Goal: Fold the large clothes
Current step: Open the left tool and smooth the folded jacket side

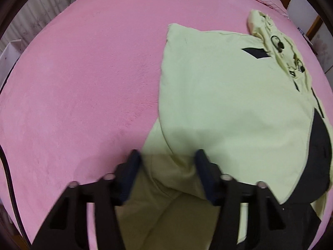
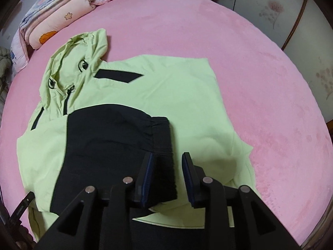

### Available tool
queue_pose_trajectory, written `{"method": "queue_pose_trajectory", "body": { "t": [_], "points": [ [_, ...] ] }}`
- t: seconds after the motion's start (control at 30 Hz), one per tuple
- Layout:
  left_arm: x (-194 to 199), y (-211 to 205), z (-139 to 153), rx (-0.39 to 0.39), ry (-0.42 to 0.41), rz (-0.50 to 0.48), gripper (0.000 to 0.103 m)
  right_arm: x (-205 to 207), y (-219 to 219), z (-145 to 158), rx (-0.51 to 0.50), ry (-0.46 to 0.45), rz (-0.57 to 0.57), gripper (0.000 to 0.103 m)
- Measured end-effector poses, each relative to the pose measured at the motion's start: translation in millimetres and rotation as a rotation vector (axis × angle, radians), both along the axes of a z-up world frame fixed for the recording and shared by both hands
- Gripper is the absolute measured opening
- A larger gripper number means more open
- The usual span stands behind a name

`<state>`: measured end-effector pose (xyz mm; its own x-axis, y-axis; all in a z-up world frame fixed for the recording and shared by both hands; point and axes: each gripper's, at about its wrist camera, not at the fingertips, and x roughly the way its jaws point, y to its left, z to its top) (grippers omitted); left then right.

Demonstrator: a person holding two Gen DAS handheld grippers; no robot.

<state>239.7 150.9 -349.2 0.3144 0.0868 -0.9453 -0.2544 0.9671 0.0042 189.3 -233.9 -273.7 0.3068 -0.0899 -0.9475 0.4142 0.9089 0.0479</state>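
We log a pale green hooded jacket [image 2: 145, 95] with black panels lying flat on the pink bedspread [image 2: 260, 73], hood [image 2: 83, 48] at the far end and hem toward us. In the right wrist view its long axis runs from the hood at far left down to the near edge under both tools.

Right hand-held gripper [image 2: 167, 166]: it points steeply down over the black sleeve cuff [image 2: 162, 137], which lies folded across the jacket front. The cuff's ribbed end sits between the blue pads. The left pad appears to touch the fabric; the right pad stands clear with a visible gap, so we record it as released, not gripping.

Left hand-held gripper [image 1: 167, 160]: also steeply down, over the near left hem of the jacket, where a folded sleeve [image 1: 208, 104] overlaps the body. Green fabric lies between the pads, but both stand off it, with no bunching between them. Released.

Judgement: both sleeves seem folded in already; the next fold would likely carry the hem toward the hood, along the long axis. The key relation: the hem lies directly beneath both grippers, the hood well away ahead. Each hand sits at its own hem corner, neither clearly nearer.

Far side, right wrist view: a folded floral quilt [image 2: 52, 20] rests at the bed's head, well apart from the jacket.
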Motion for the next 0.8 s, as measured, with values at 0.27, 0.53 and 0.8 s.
{"method": "queue_pose_trajectory", "body": {
  "t": [0.27, 0.53, 0.8],
  "points": [
    [1.8, 22.2, 3.6, 0.044, 0.006, -0.004, 0.027, 11.0, 12.7, -20.2, 0.031, 0.045, 0.056, 0.029],
    [4.2, 31.3, 61.7, -0.003, -0.111, 0.001, 0.058, 2.8, 26.6, 10.8, 0.029, -0.046, 0.100, 0.029],
    [47.9, -42.9, 71.3, -0.028, -0.237, -0.131, 0.073, 32.1, 89.7, 24.2, 0.120, -0.148, 0.263, 0.029]
  ]
}}
